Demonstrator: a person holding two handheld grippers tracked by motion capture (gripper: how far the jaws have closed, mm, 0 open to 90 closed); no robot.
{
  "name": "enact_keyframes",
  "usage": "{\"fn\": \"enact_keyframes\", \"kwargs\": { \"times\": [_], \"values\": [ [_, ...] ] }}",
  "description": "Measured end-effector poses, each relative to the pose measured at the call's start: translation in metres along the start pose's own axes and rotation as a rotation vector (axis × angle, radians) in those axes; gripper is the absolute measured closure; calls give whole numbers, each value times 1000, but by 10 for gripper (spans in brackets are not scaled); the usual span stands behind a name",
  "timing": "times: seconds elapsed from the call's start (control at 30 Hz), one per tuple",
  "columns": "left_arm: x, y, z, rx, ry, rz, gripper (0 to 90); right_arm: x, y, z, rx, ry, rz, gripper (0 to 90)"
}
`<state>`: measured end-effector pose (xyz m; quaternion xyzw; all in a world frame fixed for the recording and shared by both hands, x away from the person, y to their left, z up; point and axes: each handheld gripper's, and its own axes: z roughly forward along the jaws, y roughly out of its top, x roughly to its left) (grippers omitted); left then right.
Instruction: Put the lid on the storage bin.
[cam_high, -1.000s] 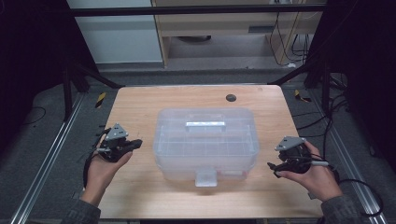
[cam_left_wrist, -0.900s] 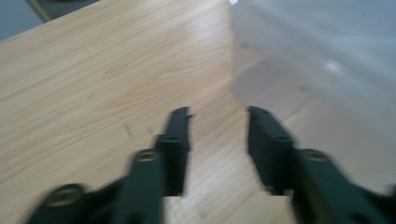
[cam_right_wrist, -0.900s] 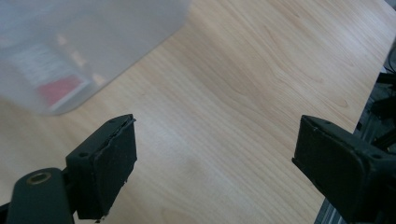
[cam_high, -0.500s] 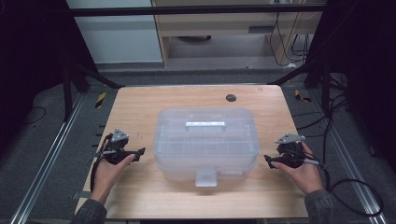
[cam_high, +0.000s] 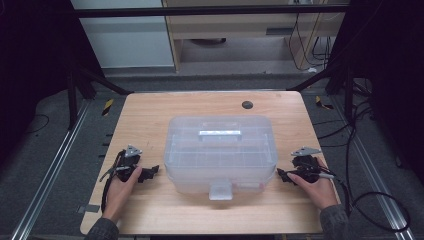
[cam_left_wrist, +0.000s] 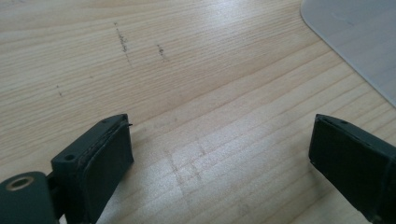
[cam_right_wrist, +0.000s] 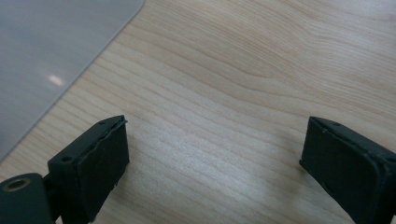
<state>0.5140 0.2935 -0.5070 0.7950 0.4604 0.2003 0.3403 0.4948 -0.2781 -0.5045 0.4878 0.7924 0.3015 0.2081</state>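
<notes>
A clear plastic storage box (cam_high: 220, 148) with a lid handle and a front latch stands in the middle of the wooden table (cam_high: 150, 115). My left gripper (cam_high: 150, 173) rests low at the box's left side, a short gap from its wall, pointing at it. In the left gripper view, my left gripper (cam_left_wrist: 219, 121) has just been opening, with bare wood between the pads and a box corner (cam_left_wrist: 359, 37) beyond. My right gripper (cam_high: 281, 174) lies level at the box's right side. Seen in the right gripper view, my right gripper (cam_right_wrist: 217, 121) has also just been opening, with nothing between its pads; the box (cam_right_wrist: 46, 46) lies ahead.
A small black round grommet (cam_high: 247, 104) sits near the table's far edge. A cable (cam_high: 370, 210) trails off the table's right side onto the dark floor. Metal rails run along both sides, and a cabinet stands behind the table.
Both hands have sunk toward the tabletop on either side of the box. The left gripper's jaws have spread apart.
</notes>
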Motion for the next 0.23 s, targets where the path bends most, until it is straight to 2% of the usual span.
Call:
{"fn": "enact_keyframes", "kwargs": {
  "times": [0.1, 0.23],
  "values": [
    [-1, 0, 1, 4, 5, 20, 35, -1, -7, 4, -62, 16, 40, 21],
    [-1, 0, 1, 10, 4, 20, 15, 0, -7, 4, -63, 11, 54, 15]
  ]
}}
